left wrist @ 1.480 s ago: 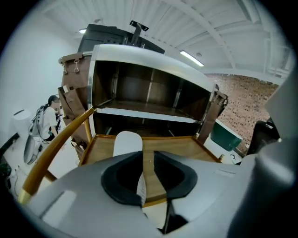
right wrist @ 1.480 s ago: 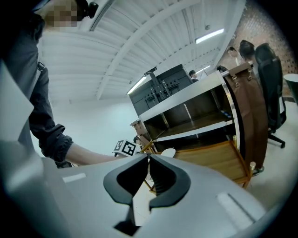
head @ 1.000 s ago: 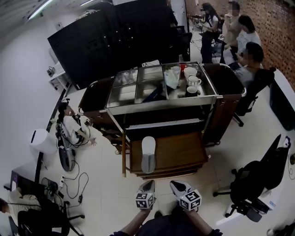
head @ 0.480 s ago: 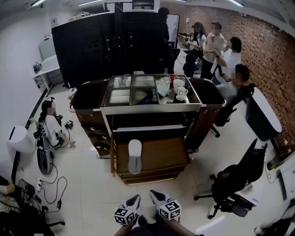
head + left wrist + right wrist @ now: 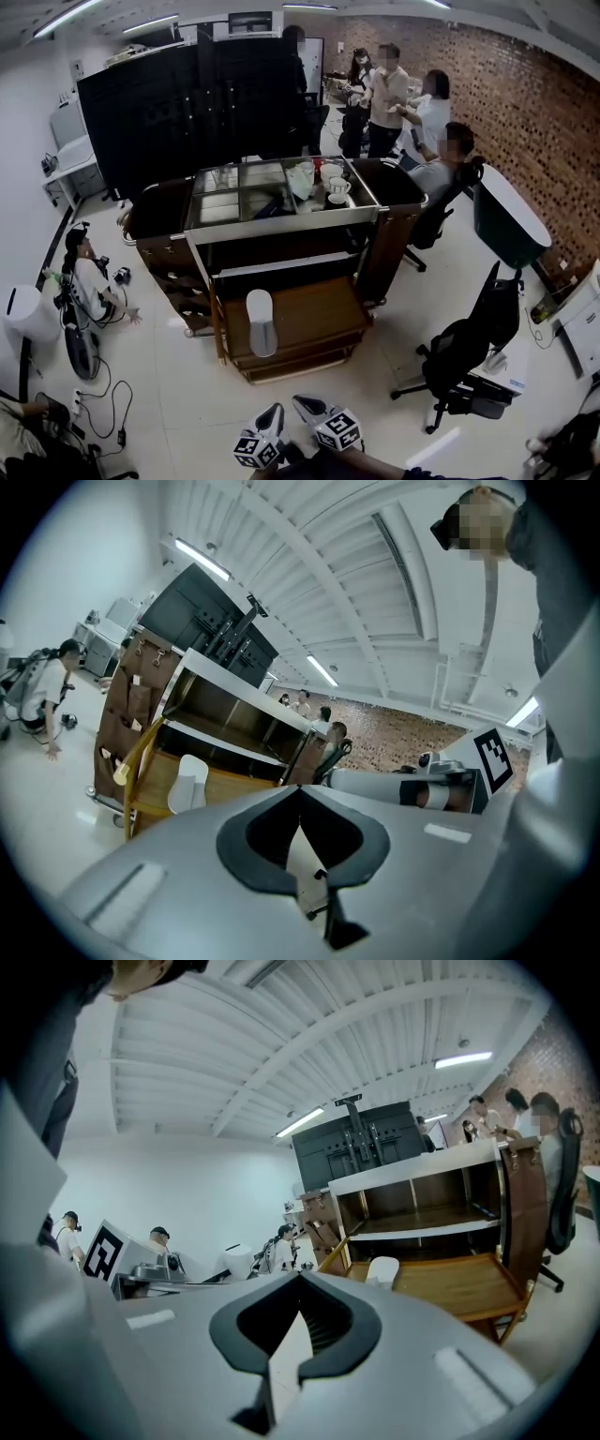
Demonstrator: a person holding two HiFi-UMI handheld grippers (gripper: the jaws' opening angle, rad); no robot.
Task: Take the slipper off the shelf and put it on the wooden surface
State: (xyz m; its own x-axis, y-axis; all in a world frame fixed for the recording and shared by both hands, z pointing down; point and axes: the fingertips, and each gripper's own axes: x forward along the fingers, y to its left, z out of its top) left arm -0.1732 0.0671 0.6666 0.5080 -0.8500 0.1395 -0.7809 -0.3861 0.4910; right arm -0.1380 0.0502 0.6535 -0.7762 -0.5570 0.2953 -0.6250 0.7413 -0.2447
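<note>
A white slipper lies on the low wooden surface at the front of the service cart, toe pointing to the cart. It also shows in the left gripper view as the slipper and in the right gripper view as the slipper. Both grippers are held low by the person's body, well back from the cart and apart from the slipper. The left gripper is shut with nothing in it. The right gripper is shut and empty too.
The cart's metal top carries cups and trays. An empty office chair stands to the right. A person sits on the floor at left among cables. Several people stand or sit at the back right by the brick wall.
The head view has swung up and right, so the cart sits farther left and the room's right side shows more. The grippers stay shut near the body; the slipper has not moved.
</note>
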